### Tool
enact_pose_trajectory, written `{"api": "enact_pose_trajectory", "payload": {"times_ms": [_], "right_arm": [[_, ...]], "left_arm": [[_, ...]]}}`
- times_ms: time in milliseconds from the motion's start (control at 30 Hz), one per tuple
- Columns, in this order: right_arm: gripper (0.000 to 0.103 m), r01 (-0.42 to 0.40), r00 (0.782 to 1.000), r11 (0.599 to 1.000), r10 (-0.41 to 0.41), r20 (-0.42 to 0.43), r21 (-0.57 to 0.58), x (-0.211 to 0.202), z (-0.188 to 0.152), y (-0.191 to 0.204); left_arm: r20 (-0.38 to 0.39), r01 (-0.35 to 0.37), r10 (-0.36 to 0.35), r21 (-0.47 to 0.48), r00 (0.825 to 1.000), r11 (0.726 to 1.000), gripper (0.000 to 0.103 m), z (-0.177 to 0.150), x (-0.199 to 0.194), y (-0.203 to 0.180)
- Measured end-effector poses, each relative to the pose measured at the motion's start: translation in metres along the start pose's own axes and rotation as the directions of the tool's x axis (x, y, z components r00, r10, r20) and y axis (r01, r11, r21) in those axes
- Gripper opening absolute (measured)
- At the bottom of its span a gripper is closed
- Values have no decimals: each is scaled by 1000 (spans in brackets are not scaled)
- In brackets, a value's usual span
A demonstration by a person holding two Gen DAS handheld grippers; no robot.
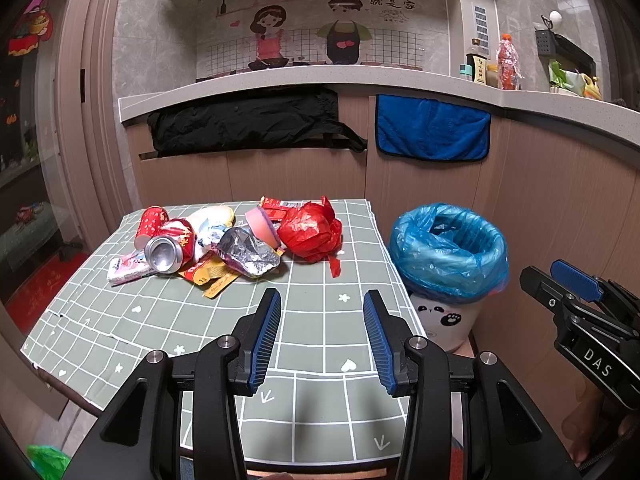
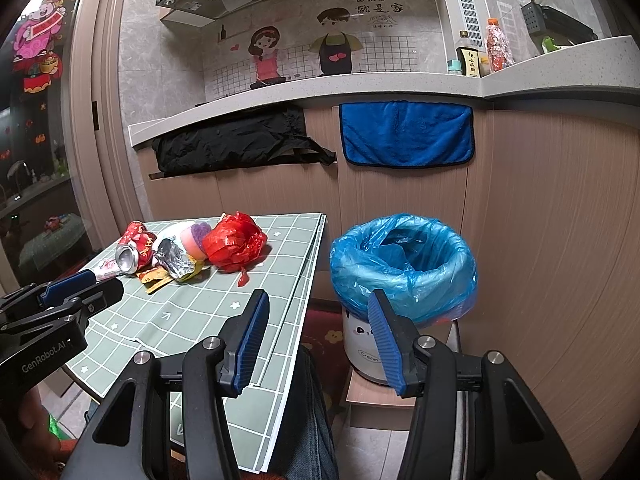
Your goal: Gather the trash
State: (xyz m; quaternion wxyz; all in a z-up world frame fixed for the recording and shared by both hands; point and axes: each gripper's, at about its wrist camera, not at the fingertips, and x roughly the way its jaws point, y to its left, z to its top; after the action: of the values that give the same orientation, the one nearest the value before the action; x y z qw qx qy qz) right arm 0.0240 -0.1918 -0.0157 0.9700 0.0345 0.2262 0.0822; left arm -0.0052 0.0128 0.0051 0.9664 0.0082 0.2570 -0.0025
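A heap of trash lies near the far edge of the desk (image 1: 192, 320), which is covered by a green sheet with a white grid, small hearts and flowers. In the heap: a crumpled red plastic bag (image 1: 310, 232) on the right, a pink and purple sponge (image 1: 261, 227) touching it, a crinkled silver foil wrapper (image 1: 250, 256) in front, a dented red can (image 1: 168, 250) lying on its side with its shiny end toward the near edge, a red paper cup (image 1: 150, 222) tipped over at the far left, and flat yellow and pink wrappers beneath. Off the desk's right edge stands a white bin (image 1: 448, 320) with a cartoon face, lined with a glossy blue bag (image 1: 448, 248) folded over its rim, mouth open. Behind, a black cloth (image 1: 248, 124) and a fluffy blue towel (image 1: 432, 128) hang from the kitchen counter. The left tongs (image 1: 322, 336) hover over the near half of the desk, tilted slightly down toward the heap, ribbed blue pads wide apart with nothing between them. The right tongs (image 2: 318, 340) hang off the desk's right edge, aimed between desk and bin, likewise spread wide and empty. Nothing stands between either tongs and the heap.
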Motion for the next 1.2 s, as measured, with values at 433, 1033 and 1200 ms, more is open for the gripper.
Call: {"api": "enact_pose_trajectory", "payload": {"times_ms": [433,1033,1200], "right_arm": [[48,-20,1000,999,21,21,-49,9,17,8],[48,-232,970,954,212,-116,-193,184,100,102],[48,-244,962,950,212,-171,-195,220,103,121]], "left_arm": [[-77,35,-43,-98,996,995,44,5,25,26],[-205,-120,53,-329,977,937,39,30,127,195],[-186,-135,73,-351,980,926,39,46,141,241]]}}
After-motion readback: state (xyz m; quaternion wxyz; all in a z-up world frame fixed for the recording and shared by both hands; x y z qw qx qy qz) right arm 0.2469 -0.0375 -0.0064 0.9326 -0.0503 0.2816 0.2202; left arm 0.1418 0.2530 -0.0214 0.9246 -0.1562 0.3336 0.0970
